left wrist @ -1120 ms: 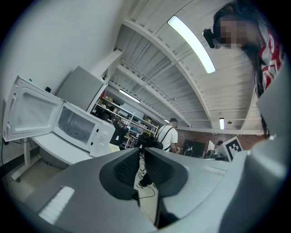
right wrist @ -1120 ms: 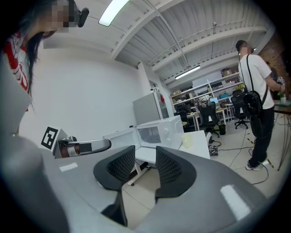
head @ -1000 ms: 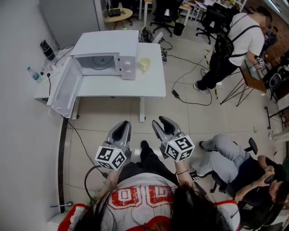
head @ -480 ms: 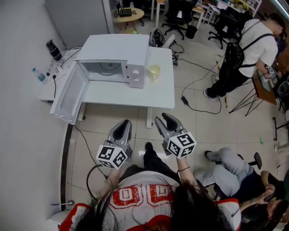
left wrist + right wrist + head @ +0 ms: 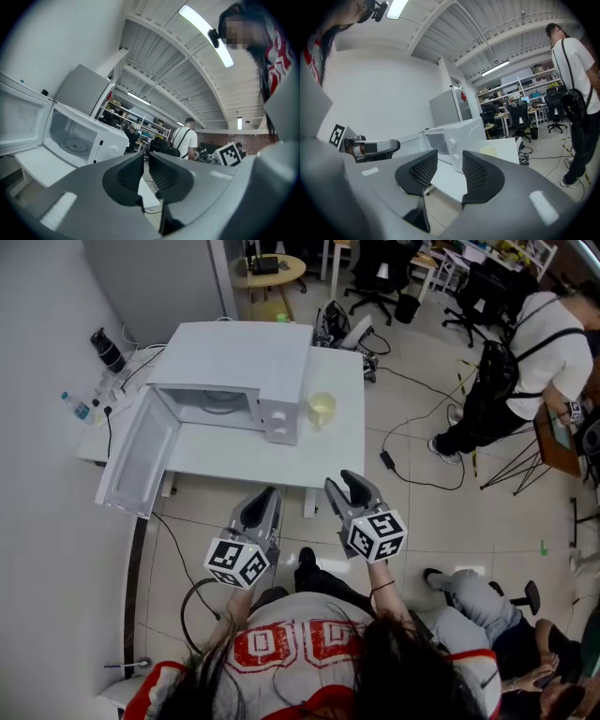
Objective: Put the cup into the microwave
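Observation:
A pale yellow cup (image 5: 322,409) stands upright on the white table (image 5: 281,457), just right of the white microwave (image 5: 234,376). The microwave's door (image 5: 136,457) hangs wide open to the left, and the turntable shows inside. Both grippers are held level over the floor, short of the table's near edge. My left gripper (image 5: 265,498) (image 5: 145,157) is empty, its pads a narrow gap apart. My right gripper (image 5: 354,486) (image 5: 450,161) is open and empty, and its jaws have just been opening a little. In the right gripper view, the cup (image 5: 489,151) shows beyond the jaws, beside the microwave (image 5: 450,136).
A person in a white shirt (image 5: 534,343) stands at the right, and another sits low at the right (image 5: 487,610). Cables (image 5: 412,442) trail over the tiled floor. Bottles (image 5: 80,407) stand on a ledge left of the table. Office chairs and a round table (image 5: 267,273) stand behind.
Both grippers have moved forward toward the table, which now lies closer below them. The standing person has shifted at the right.

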A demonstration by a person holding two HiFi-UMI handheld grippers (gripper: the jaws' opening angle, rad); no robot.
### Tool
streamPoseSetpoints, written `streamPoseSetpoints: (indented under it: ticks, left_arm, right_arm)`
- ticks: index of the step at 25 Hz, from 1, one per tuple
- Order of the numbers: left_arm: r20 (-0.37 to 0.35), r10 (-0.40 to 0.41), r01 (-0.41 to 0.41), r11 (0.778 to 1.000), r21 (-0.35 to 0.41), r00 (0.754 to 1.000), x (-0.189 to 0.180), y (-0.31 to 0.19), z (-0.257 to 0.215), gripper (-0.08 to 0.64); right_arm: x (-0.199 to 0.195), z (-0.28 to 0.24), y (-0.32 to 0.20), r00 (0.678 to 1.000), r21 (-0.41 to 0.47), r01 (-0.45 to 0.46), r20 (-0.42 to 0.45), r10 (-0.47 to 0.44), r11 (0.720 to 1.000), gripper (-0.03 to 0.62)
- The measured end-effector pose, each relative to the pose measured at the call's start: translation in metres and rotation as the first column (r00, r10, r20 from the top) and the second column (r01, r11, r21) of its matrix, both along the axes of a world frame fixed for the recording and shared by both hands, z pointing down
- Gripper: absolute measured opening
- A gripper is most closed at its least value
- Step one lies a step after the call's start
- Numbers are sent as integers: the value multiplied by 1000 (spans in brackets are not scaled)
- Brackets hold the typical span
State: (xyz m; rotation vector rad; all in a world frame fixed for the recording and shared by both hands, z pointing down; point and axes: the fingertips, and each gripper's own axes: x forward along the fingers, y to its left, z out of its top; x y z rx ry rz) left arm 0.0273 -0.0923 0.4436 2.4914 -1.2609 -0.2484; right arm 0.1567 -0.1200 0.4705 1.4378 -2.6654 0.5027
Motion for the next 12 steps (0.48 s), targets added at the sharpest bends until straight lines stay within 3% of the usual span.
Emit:
streamPoseSetpoints:
  ticks: [12]
  left_arm:
    - [14, 0, 0, 1000, -13, 1000, 21, -50, 8, 17]
  right_arm:
    - [20, 33, -82, 997, -27, -33, -68, 31, 999, 207]
